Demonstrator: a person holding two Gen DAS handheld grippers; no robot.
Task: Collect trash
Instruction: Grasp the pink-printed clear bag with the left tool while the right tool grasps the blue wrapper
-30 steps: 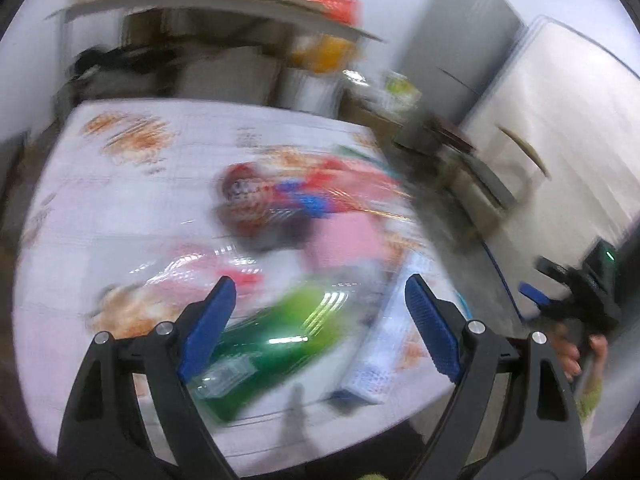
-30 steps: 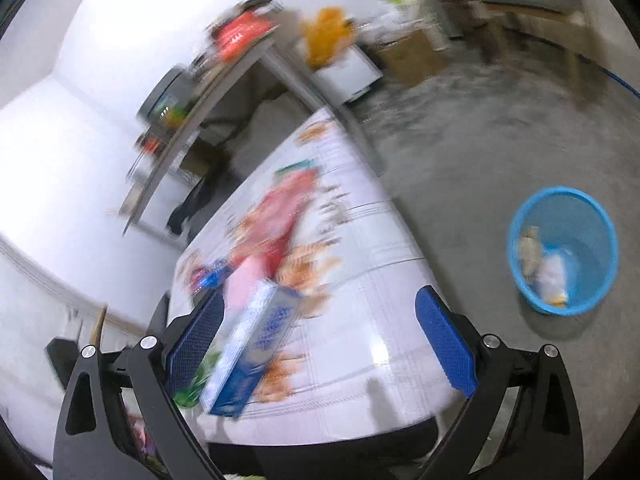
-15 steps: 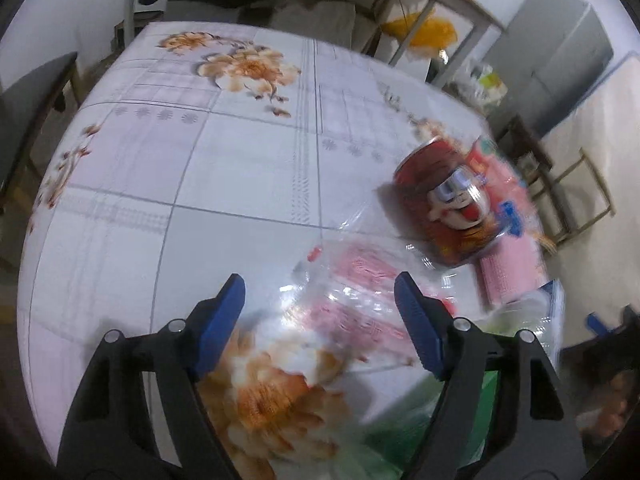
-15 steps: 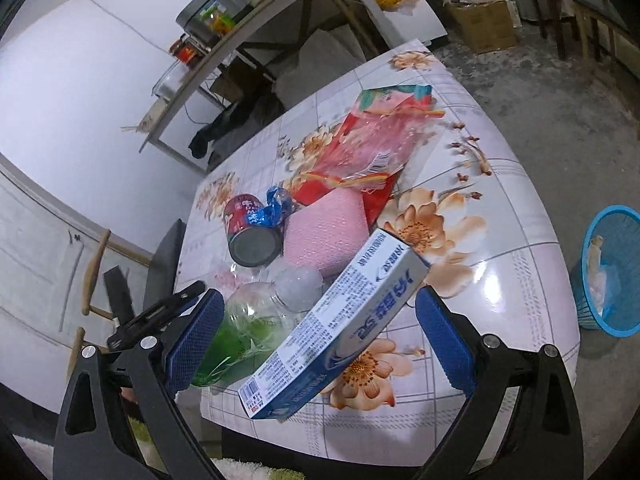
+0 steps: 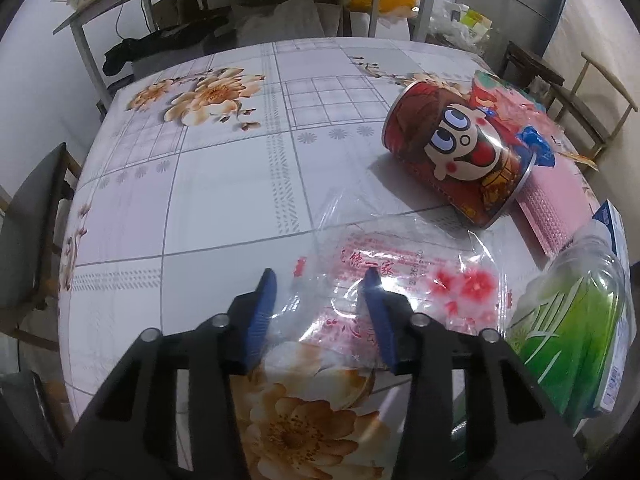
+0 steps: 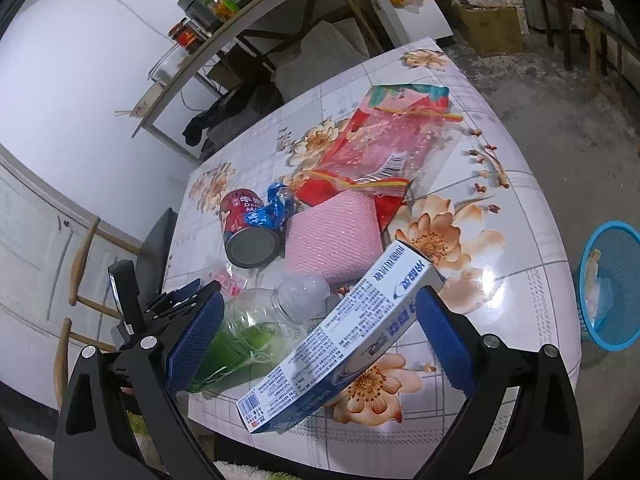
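Here the left gripper (image 5: 320, 300), low in the frame, has its jaws closing around the clear bag (image 5: 400, 280), pads not yet pinching it; the right gripper (image 6: 316, 340) hangs wide open, empty, over the box (image 6: 340, 344); next, pinch, lift, carry to the bin (image 6: 612, 284) at far right.

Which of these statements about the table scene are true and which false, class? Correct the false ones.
1. The can lies on its side. True.
2. The left gripper is over the box. False: its jaws, which have just been closing, straddle the clear bag.
3. The right gripper is wide open above the box. True.
4. The bin stands on the table. False: it is on the floor.
5. The bottle is red. False: it is green and clear.
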